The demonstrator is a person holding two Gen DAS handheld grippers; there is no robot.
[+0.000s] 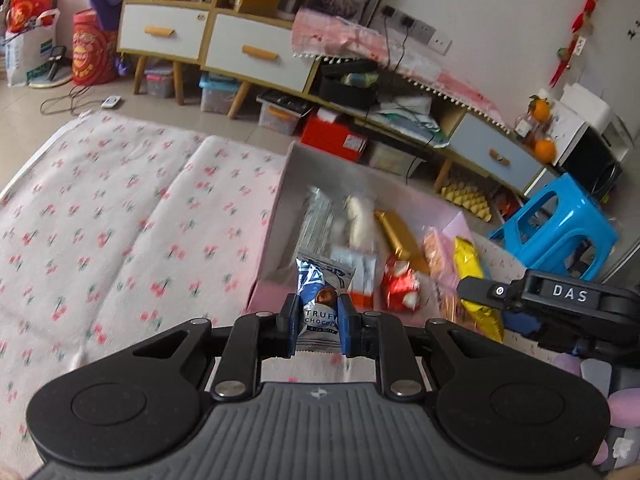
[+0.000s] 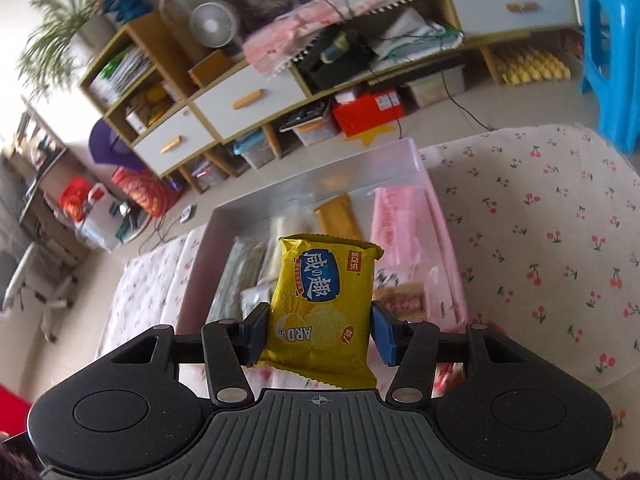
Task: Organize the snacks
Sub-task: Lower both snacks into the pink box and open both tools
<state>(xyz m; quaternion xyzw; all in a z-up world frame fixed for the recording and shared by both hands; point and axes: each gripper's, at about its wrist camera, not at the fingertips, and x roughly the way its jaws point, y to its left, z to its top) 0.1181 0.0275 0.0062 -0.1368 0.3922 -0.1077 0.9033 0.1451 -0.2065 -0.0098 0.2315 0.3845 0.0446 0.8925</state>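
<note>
- Left gripper [image 1: 318, 322]: clenched on a truffle pack [image 1: 320, 300], blue pads pinching its lower half from 9 and 3 o'clock, pack upright, top edge free above the jaws
- Truffle pack: judged light, foil slick and crinkly, one round chocolate inside likely to crush or slide under a hard pinch; best taken across the flat seam or beside the bulge, not on it
- Right gripper [image 2: 320, 330]: grasping a yellow biscuit pack [image 2: 320, 304] across its width, pads at 9 and 3 o'clock on the side edges, pack upright and slightly tilted, bottom seam hanging below the jaws
- Biscuit pack: judged light, air-puffed film springy and slippery, biscuits brittle; hold better low on the sides with mild pressure, firm squeeze likely to crack the contents
- Box [image 2: 224, 220] at 12 o'clock from both grippers, on the cherry-print cloth [image 1: 120, 220]; both packs held above its near end
- Inside the box: gold bar [image 1: 396, 236], red sweet [image 1: 400, 284], pink wrappers [image 2: 400, 220], silvery packs, lying loose and overlapping
- Blue stool [image 1: 560, 224] at 2 o'clock in the left view, beyond the box
</note>
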